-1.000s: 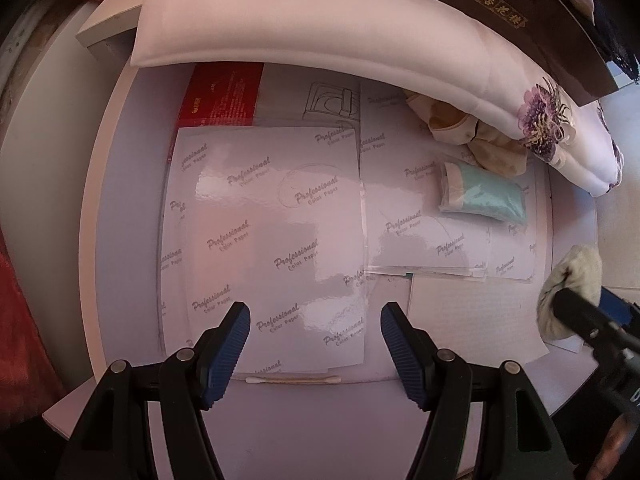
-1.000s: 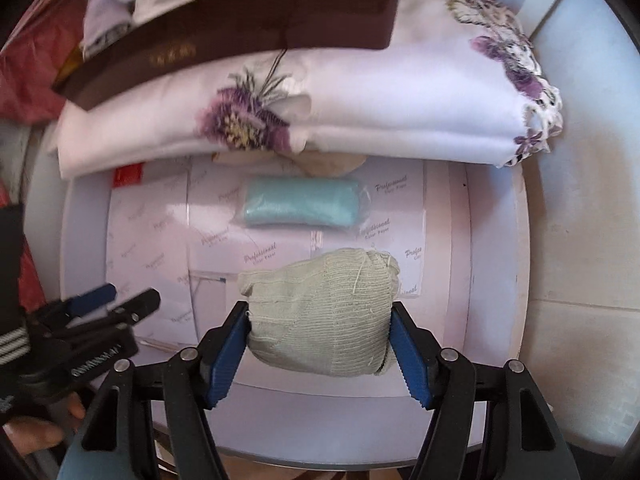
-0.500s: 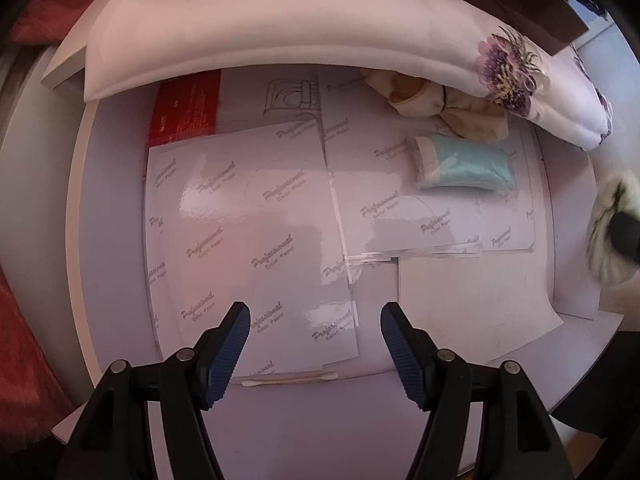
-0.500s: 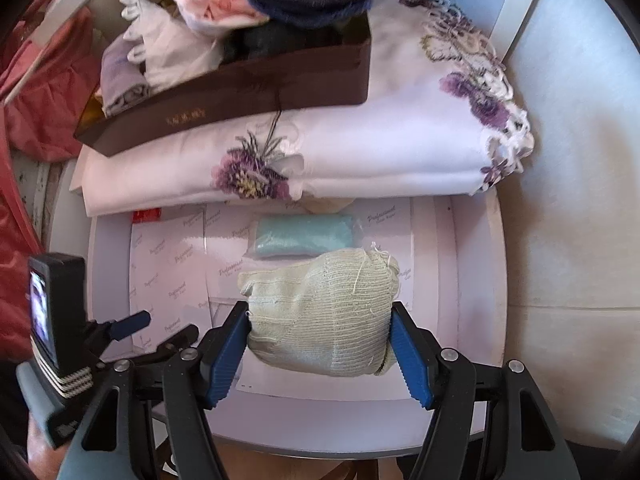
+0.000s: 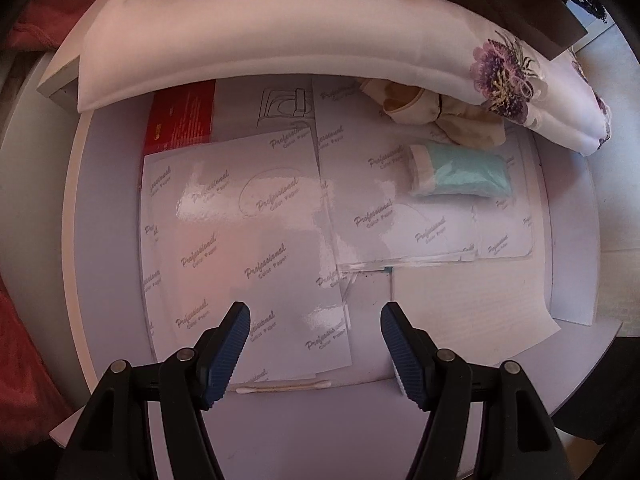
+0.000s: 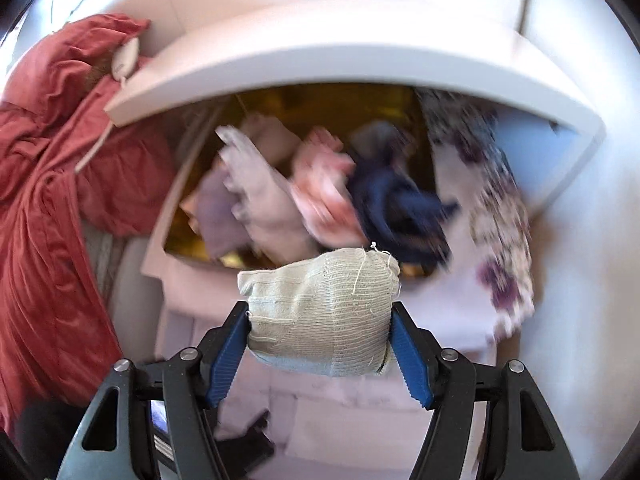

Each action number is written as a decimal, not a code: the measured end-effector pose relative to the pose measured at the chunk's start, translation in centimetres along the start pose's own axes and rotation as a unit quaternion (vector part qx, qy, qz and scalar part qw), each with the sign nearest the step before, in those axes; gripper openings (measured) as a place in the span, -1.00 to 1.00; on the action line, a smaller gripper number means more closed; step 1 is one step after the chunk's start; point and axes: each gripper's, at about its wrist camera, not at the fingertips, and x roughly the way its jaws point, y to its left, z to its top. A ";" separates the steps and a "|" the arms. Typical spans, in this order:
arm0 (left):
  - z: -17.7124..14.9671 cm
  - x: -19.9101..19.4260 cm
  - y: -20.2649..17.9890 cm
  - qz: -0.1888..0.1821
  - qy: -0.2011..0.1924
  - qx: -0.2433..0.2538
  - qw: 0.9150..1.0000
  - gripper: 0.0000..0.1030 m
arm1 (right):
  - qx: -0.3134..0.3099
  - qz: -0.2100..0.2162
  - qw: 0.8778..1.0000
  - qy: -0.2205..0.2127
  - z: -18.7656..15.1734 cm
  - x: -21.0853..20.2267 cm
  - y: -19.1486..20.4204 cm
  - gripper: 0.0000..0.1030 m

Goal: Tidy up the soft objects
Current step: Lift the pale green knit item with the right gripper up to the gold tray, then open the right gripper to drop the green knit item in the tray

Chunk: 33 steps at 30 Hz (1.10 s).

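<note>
The right gripper (image 6: pixel 319 330) pinches a pale green knitted bundle (image 6: pixel 320 312) between its blue pads, held in front of a box of mixed clothes (image 6: pixel 320 192). The left gripper (image 5: pixel 315 340) hangs spread and empty over glossy paper sheets (image 5: pixel 240 240); a rolled teal cloth (image 5: pixel 460 174) lies nearby.

A white round table (image 5: pixel 100 280) stands beneath a white shelf (image 6: pixel 360 68), beside pale walls (image 6: pixel 580 240).

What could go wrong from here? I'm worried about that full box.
The box already brims with soft items, so the knit bundle pinched in the right tongs may roll off or push one out. A loose thread could snag. The right wrist view is blurred, so aim may be off.
</note>
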 end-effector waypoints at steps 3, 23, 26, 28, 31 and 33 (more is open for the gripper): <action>0.1 0.0 0.0 -0.002 0.000 -0.003 1.000 0.34 | -0.011 -0.005 1.000 0.001 1.5 1.6 1.1 0.34; 0.2 0.0 0.2 -0.009 -0.004 -0.013 1.000 0.34 | -0.021 -0.036 0.998 0.043 4.1 9.3 -0.4 0.49; 0.3 0.0 0.3 -0.008 -0.006 -0.016 1.000 0.34 | -0.009 -0.029 0.999 0.040 3.8 8.9 -0.9 0.57; 0.4 -0.1 0.5 -0.008 -0.006 -0.018 1.000 0.34 | 0.000 -0.023 0.999 0.041 3.6 8.7 -1.4 0.60; 0.4 -0.4 0.6 -0.007 -0.008 -0.018 1.000 0.34 | 0.008 -0.017 0.999 0.036 3.2 7.9 -1.6 0.65; 0.4 -0.4 0.6 -0.006 -0.010 -0.018 1.000 0.34 | 0.012 -0.013 0.999 0.031 2.9 7.2 -1.9 0.67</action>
